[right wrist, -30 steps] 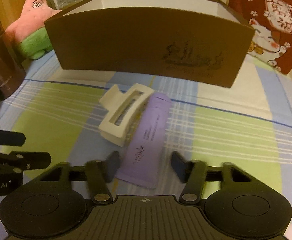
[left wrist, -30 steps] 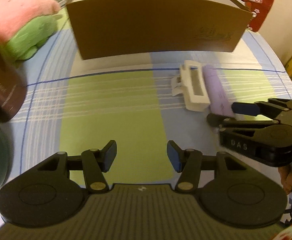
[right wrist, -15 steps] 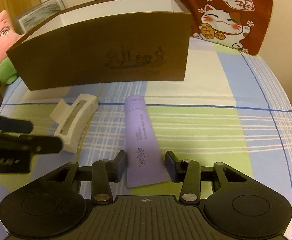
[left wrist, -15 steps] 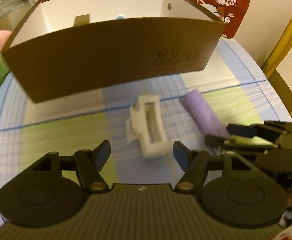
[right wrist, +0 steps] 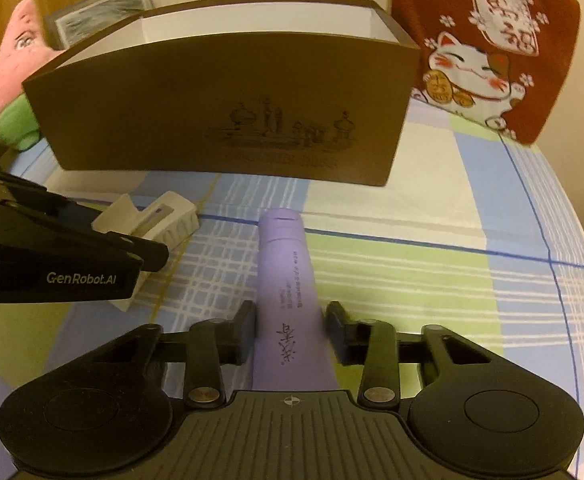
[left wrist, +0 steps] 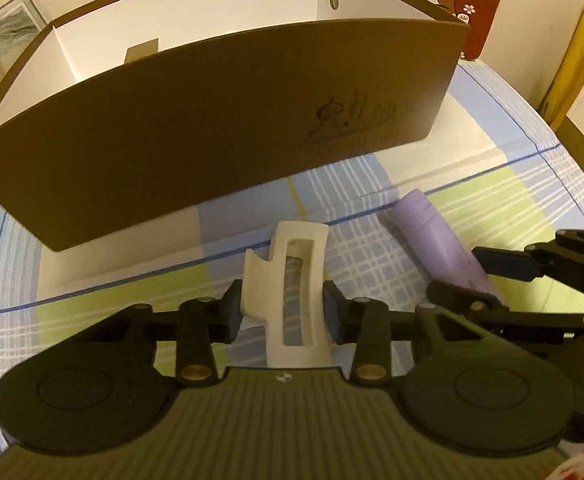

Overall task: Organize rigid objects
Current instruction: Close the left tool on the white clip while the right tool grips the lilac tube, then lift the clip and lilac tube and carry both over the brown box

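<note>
A white hair claw clip (left wrist: 292,292) sits between the fingers of my left gripper (left wrist: 282,312), which is shut on it just above the checked cloth. It also shows in the right wrist view (right wrist: 152,224). My right gripper (right wrist: 290,330) is shut on the flat end of a purple tube (right wrist: 288,300), whose cap end points toward the box. The tube also shows in the left wrist view (left wrist: 436,240). A brown cardboard box (right wrist: 228,120) with a white inside stands open just behind both objects.
A checked blue, green and white cloth (right wrist: 432,264) covers the surface. A red lucky-cat cloth (right wrist: 484,52) hangs at the back right. A pink and green plush (right wrist: 8,92) lies left of the box, with a framed picture (right wrist: 100,12) behind it.
Both grippers moved forward and closed: the left one over the claw clip, the right one onto the purple tube. The box looks nearer in both views.
</note>
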A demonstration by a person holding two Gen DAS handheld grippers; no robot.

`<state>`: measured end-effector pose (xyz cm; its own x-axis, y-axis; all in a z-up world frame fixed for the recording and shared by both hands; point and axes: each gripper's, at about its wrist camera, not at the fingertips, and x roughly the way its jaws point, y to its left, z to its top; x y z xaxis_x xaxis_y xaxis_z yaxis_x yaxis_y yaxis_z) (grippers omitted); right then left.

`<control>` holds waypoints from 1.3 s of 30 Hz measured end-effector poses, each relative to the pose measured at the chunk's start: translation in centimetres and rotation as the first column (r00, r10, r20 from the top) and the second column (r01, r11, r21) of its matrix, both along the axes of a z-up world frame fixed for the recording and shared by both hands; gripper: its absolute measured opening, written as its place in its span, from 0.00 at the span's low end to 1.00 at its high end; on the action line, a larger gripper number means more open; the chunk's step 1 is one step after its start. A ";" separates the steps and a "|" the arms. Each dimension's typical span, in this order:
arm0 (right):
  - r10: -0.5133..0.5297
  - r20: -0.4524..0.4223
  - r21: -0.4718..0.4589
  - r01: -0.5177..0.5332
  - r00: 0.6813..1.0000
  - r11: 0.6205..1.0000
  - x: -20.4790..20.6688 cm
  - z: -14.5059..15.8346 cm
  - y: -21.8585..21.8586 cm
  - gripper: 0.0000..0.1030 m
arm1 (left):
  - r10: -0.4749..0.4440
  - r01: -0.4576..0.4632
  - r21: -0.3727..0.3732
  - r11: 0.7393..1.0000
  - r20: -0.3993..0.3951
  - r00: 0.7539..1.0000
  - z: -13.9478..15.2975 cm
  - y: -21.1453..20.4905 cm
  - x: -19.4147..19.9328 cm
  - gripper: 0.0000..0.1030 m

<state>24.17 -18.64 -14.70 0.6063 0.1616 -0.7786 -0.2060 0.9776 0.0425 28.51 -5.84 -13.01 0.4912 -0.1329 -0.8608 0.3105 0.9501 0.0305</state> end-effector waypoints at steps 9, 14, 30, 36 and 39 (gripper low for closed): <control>0.137 -0.022 0.012 -0.137 0.990 0.990 -4.4 0.1 1.5 0.34 | 0.039 -0.038 0.008 0.999 -0.035 0.999 0.6 3.4 -4.6 0.35; 0.183 -0.027 0.005 -0.183 0.983 0.983 -5.4 0.1 2.5 0.35 | 0.075 -0.075 -0.005 0.997 -0.075 0.994 0.9 4.6 -6.5 0.36; 0.195 -0.036 0.004 -0.195 0.980 0.981 -3.3 0.0 2.9 0.30 | 0.081 -0.079 0.027 0.997 -0.076 0.994 0.2 3.9 -5.4 0.37; 0.193 -0.043 0.008 -0.192 0.980 0.981 -3.6 0.0 2.8 0.30 | 0.072 -0.070 0.032 0.997 -0.076 0.995 0.4 3.7 -5.6 0.36; 0.190 -0.047 0.012 -0.189 0.981 0.982 -3.8 0.1 2.8 0.30 | 0.065 -0.063 0.036 0.997 -0.078 0.995 0.4 3.5 -5.7 0.36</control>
